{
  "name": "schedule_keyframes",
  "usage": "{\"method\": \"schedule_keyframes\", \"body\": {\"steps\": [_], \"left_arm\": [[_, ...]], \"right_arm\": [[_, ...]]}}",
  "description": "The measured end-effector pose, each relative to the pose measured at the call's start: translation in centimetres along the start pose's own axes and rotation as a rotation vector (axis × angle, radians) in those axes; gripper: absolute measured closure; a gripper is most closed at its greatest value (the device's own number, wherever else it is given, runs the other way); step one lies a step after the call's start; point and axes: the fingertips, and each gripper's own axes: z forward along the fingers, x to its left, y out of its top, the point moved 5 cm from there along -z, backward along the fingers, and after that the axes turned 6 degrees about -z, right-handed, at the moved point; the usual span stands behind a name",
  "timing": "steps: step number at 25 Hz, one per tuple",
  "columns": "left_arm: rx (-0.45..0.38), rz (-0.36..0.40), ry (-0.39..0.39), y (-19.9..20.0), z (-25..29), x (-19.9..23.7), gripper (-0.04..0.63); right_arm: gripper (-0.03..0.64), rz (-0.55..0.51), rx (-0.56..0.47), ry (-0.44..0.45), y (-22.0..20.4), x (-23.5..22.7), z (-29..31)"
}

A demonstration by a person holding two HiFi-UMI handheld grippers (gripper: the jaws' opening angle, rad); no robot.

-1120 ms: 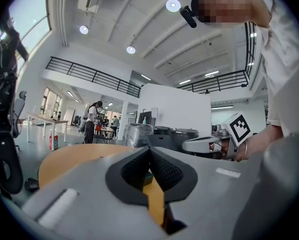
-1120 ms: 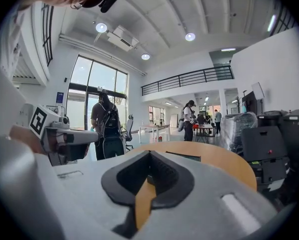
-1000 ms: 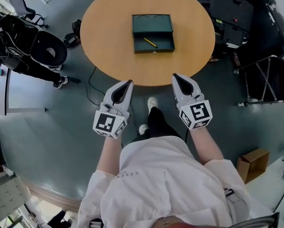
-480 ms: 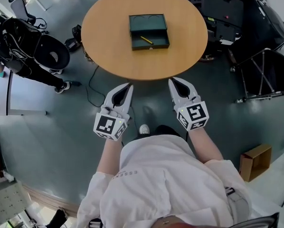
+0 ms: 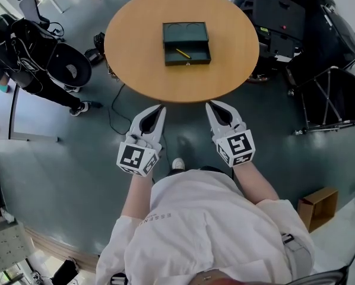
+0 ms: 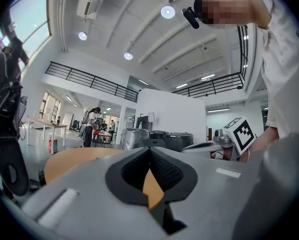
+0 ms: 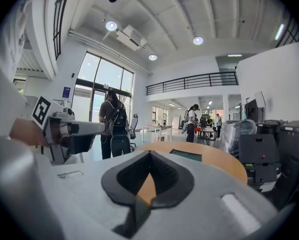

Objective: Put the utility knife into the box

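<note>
A dark green box sits in the middle of the round wooden table, its front tray pulled open. The yellow utility knife lies slantwise in that tray. My left gripper and right gripper hover side by side just short of the table's near edge, both shut and empty. In the left gripper view the jaws of the left gripper meet at the tip, with the table beyond. In the right gripper view the right gripper is pinched shut, and the box shows as a flat green slab.
A person with a black backpack stands left of the table. Black cases and a metal stand crowd the right side. A cable trails on the grey floor, and a cardboard box sits at lower right.
The table has slid up in the head view and looks smaller. Both gripper tips, which overlapped its near edge, now sit just short of it. The jaws stayed shut.
</note>
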Motion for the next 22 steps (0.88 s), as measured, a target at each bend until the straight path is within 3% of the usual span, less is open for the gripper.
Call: {"method": "schedule_keyframes", "body": {"steps": [22], "left_arm": [[0.015, 0.047, -0.017, 0.2, 1.1, -0.5, 0.578]], "right_arm": [[0.626, 0.039, 0.011, -0.012, -0.4, -1.3, 0.5]]}}
